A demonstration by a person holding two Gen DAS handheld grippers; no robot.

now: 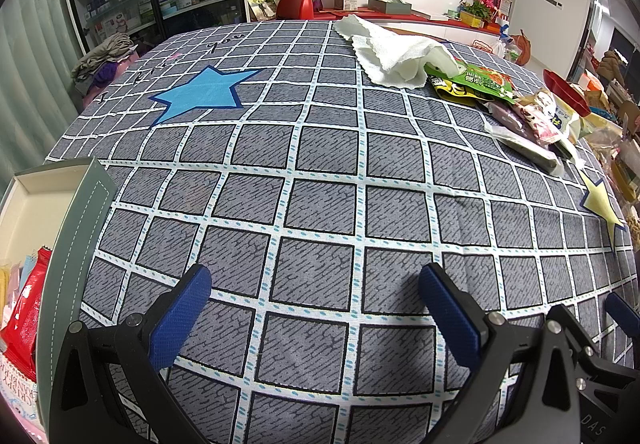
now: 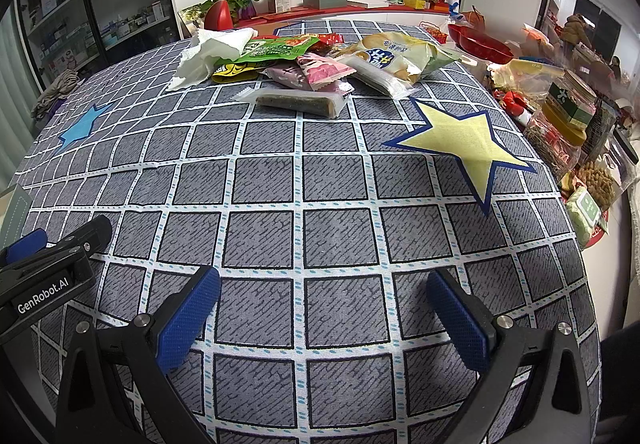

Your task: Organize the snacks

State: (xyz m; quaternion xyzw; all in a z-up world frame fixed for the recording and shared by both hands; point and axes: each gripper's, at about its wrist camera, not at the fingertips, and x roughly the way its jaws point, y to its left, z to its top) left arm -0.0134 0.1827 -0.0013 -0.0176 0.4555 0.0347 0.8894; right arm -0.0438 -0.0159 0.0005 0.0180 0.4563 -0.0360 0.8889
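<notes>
A heap of snack packets [image 2: 320, 67] lies at the far side of the grid-pattern tablecloth [image 2: 320, 203]: a green bag [image 2: 280, 47], a pink wrapper [image 2: 324, 73], a clear-wrapped bar [image 2: 296, 101] and a bread pack [image 2: 396, 53]. The same heap [image 1: 520, 111] sits far right in the left wrist view. An open box [image 1: 36, 203] at the near left holds a red packet [image 1: 22, 320]. My left gripper [image 1: 316, 308] is open and empty over bare cloth. My right gripper [image 2: 324, 308] is open and empty, well short of the heap.
A crumpled white paper towel [image 2: 208, 55] lies left of the heap. A red dish [image 2: 480, 43], jars and more packaged food [image 2: 568, 111] crowd the table's right edge. The left gripper's body [image 2: 48, 272] shows at the near left of the right wrist view. A screen hangs on the far wall.
</notes>
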